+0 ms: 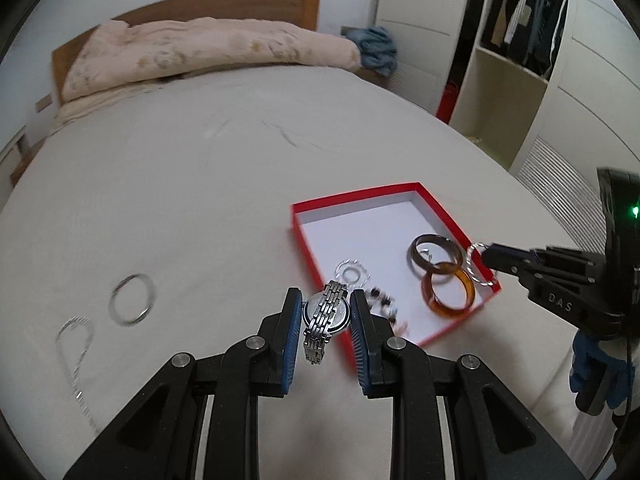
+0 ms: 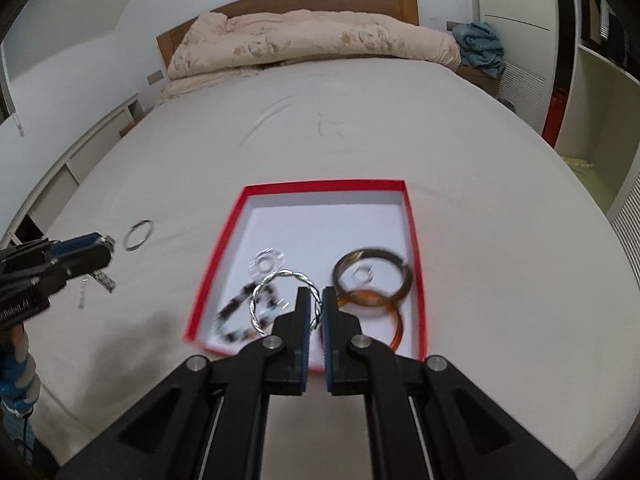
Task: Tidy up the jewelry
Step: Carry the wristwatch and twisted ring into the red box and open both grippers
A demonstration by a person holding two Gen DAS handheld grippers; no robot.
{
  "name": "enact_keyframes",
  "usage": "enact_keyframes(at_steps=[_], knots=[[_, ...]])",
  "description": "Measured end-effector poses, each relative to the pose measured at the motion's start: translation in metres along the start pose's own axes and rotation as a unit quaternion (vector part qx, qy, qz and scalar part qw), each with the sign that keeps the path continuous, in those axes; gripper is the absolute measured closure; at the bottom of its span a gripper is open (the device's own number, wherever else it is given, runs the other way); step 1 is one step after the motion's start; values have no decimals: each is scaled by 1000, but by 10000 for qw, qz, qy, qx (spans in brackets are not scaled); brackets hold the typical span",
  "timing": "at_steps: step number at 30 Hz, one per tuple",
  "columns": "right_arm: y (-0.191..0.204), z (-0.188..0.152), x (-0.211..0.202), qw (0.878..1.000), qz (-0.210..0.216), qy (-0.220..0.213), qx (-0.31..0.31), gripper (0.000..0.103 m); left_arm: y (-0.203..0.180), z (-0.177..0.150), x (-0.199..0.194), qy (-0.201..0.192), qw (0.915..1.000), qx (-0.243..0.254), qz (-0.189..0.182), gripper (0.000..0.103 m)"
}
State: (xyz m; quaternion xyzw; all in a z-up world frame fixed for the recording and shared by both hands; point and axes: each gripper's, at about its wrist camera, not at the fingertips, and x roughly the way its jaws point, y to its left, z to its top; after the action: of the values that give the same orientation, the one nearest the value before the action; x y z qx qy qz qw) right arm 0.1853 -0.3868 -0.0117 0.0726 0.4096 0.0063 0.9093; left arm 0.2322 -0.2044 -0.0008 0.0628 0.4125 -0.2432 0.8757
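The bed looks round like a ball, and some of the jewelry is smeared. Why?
Left wrist view: the fisheye lens bows the bed; the thin ring is motion-blurred, while the watch in the left gripper is sharp. Right wrist view: the box rim and speckled bangle smear; the twisted bangle looks sharper.

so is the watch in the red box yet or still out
Still out. The silver watch is held between the left tongs, at the red box's near-left edge; the right view shows it short of the box.
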Motion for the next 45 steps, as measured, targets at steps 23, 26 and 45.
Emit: enact_keyframes(at_steps=[23, 26, 45], knots=[[-34, 44, 109, 9963, -227, 636, -536, 98, -24, 20, 131, 532, 9976, 439, -43, 79], [-35, 44, 112, 9960, -228, 669, -544, 98, -22, 19, 132, 567, 9975, 409, -43, 79], [-31, 41, 125, 9920, -370, 1021, -639, 96, -26, 19, 147, 660, 9969, 426, -16, 79]])
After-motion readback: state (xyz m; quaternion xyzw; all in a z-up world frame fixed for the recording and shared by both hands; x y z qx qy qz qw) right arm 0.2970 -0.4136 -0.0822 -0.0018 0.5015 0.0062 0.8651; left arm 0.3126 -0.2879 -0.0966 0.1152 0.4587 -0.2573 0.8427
